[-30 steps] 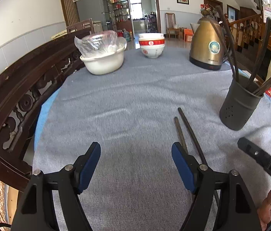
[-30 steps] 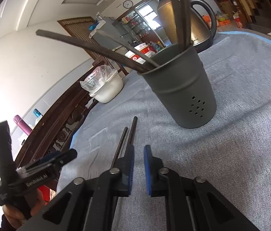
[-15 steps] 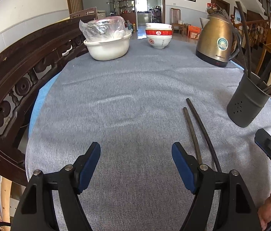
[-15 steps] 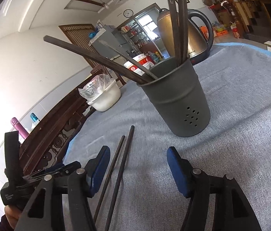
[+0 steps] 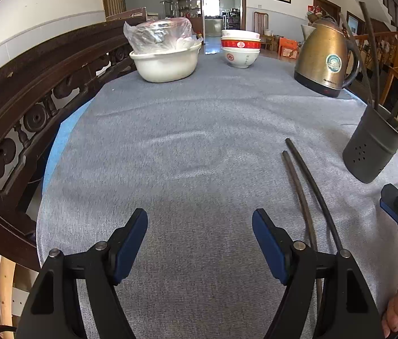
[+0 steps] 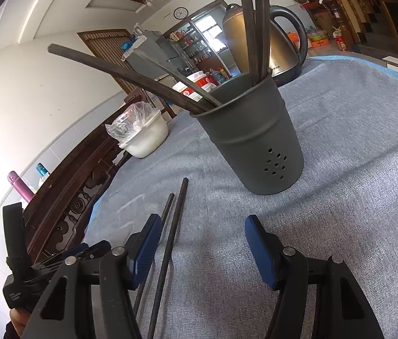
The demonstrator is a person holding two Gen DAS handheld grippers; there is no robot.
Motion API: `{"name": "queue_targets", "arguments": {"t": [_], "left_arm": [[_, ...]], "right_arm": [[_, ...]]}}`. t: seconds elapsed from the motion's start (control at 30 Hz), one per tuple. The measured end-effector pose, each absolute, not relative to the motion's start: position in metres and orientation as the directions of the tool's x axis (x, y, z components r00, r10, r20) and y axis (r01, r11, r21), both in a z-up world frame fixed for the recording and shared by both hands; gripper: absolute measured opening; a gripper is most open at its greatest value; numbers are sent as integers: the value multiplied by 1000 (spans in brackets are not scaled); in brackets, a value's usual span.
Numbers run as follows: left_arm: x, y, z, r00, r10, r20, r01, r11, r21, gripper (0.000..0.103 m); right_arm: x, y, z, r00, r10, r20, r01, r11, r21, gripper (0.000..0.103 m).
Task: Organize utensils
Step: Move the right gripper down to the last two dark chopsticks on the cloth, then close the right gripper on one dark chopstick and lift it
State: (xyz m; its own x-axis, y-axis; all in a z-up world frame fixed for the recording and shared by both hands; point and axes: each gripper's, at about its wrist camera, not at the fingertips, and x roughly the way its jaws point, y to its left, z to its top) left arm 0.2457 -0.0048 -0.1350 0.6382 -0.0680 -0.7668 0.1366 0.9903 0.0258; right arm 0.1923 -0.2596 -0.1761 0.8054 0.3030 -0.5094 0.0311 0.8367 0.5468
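Two dark chopsticks [image 5: 303,186] lie side by side on the grey tablecloth, right of my open, empty left gripper [image 5: 200,236]. In the right wrist view the chopsticks [image 6: 170,226] lie just inside the left finger of my open, empty right gripper [image 6: 201,243]. A dark perforated utensil holder [image 6: 255,141] stands upright beyond it with several chopsticks leaning out. The holder [image 5: 374,147] is at the right edge in the left wrist view.
A white bowl with a plastic bag [image 5: 165,56], stacked red-and-white bowls [image 5: 239,48] and a brass kettle [image 5: 323,59] stand at the far side. A carved wooden chair back [image 5: 29,107] runs along the left table edge.
My right gripper went from shut to wide open and drew back a little from the holder. The left gripper has pulled back, and the chopsticks lie further ahead of it.
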Motion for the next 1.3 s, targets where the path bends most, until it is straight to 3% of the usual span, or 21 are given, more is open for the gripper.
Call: {"name": "queue_targets", "arguments": {"t": [0.77,0.83,0.9,1.03,1.23,1.3], "left_arm": [[241,27,-135,658,-37,-752,87,996,27,77],[241,30,-135,662,-29,-749,84,996,36,77],[241,33,-136,661,-22,-750,81,996,42,77],[242,37,-139,652,-18,-758,73,997,39,77],[246,38,-139,632,-54,-773,88,996,2,77],[247,37,-138,628,-69,-775,95,995,-11,77]], "right_arm": [[198,-245,-172,789,237,-568,69,883,464,65],[201,-235,-166,787,245,-566,47,891,452,63],[207,-225,-161,777,248,-579,29,904,426,52],[221,-204,-153,742,243,-625,2,931,364,40],[247,-184,-153,681,231,-695,-4,950,312,37],[257,-178,-154,664,216,-716,-4,958,286,32]]}}
